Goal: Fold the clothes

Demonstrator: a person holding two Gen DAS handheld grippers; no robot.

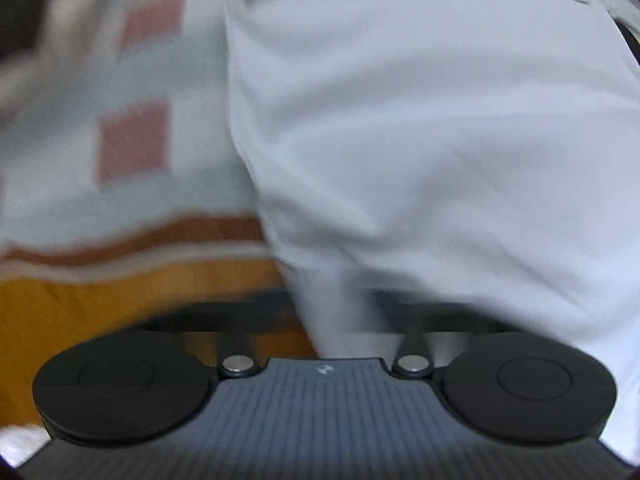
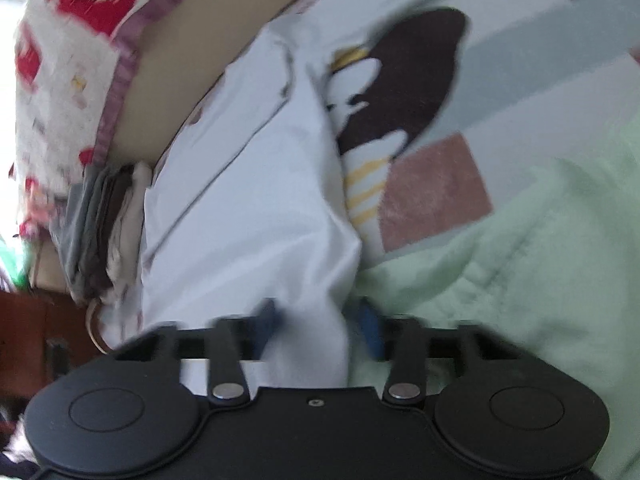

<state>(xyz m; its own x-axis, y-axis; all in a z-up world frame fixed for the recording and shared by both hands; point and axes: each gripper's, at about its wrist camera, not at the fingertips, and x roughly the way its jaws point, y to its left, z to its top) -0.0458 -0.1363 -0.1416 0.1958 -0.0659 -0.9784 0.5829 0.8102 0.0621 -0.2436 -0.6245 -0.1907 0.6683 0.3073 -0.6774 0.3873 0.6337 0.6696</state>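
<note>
A white garment fills most of the left wrist view and narrows into a bunch at my left gripper, which is shut on it; the cloth hides the fingertips. In the right wrist view the same pale garment runs from the upper middle down to my right gripper. That gripper's blue pads press on a gathered fold from both sides, so it is shut on the cloth. The garment hangs stretched over the bed between the two grippers.
Under the garment lies a bedspread with pink squares and an orange band. A dark cartoon print shows on it. A pale green blanket lies right; a stack of folded clothes and a cardboard box sit left.
</note>
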